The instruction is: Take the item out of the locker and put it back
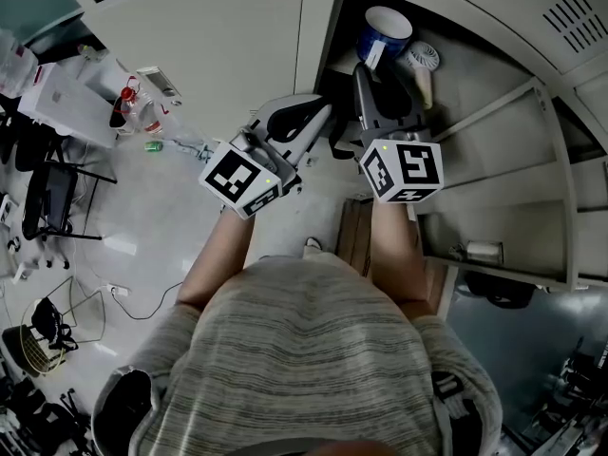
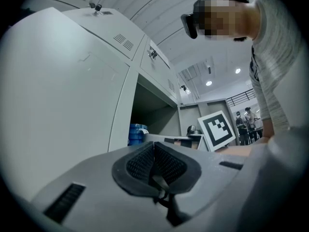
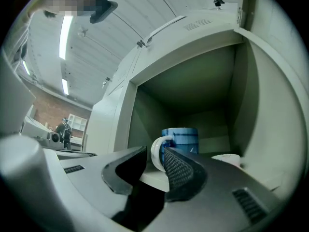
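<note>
A blue mug (image 1: 385, 31) with a white handle stands on the shelf inside the open locker (image 1: 446, 103). In the right gripper view the mug (image 3: 181, 139) is just past my jaws, its handle in the gap between them. My right gripper (image 3: 155, 152) is open, and a gap shows between the left pad and the handle. From the head view the right gripper (image 1: 365, 72) reaches into the locker mouth. My left gripper (image 1: 321, 112) hangs outside, to the left of the opening, shut with nothing in it. Its pads (image 2: 164, 161) meet in a line.
A white item (image 1: 425, 60) sits beside the mug on the shelf. The neighbouring locker door (image 1: 218, 36) on the left is closed. The open door (image 1: 532, 188) stands to the right. A cardboard box (image 1: 356, 236) lies on the floor below; bottles (image 1: 142, 112) and chairs are far left.
</note>
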A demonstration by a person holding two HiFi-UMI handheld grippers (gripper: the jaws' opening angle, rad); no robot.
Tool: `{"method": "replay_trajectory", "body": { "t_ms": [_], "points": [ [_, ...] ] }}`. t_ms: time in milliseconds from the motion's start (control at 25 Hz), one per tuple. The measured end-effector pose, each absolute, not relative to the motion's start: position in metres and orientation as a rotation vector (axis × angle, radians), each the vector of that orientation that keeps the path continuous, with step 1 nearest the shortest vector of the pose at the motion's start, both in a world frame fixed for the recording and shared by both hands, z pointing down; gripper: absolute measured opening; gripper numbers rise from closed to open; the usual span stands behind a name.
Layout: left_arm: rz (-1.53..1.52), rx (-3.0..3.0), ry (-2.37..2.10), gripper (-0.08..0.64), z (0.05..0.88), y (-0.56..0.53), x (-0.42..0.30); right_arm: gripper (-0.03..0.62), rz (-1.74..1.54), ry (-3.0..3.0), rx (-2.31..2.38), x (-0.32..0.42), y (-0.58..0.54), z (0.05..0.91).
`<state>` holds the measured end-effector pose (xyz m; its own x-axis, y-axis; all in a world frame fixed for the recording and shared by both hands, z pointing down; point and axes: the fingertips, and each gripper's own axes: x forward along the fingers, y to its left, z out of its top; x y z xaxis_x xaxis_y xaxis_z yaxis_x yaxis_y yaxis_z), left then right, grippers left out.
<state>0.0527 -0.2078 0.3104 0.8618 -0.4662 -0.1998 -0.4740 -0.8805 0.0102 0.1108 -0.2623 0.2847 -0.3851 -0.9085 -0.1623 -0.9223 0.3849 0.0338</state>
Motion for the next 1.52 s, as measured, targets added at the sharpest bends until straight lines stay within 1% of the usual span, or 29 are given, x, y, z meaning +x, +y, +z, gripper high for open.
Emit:
{"method": "replay_trajectory", "body": {
  "t_ms": [1120, 1400, 1520],
  "points": [
    [0.373, -3.079, 0.379, 0.008, 0.306, -0.139, 0.066, 0.101, 0.244, 2.355, -1.928, 0.099, -0.137, 0.283],
    [0.378, -3.087, 0.275, 0.008, 0.305, -0.12, 0.075, 0.046, 0.263, 2.313, -1.998, 0.103, -0.115, 0.284],
    [0.38, -3.087, 0.253, 0.008, 0.304, -0.117, 0.077, 0.034, 0.262, 2.308, -2.037, 0.107, -0.114, 0.286]
  ]
}}
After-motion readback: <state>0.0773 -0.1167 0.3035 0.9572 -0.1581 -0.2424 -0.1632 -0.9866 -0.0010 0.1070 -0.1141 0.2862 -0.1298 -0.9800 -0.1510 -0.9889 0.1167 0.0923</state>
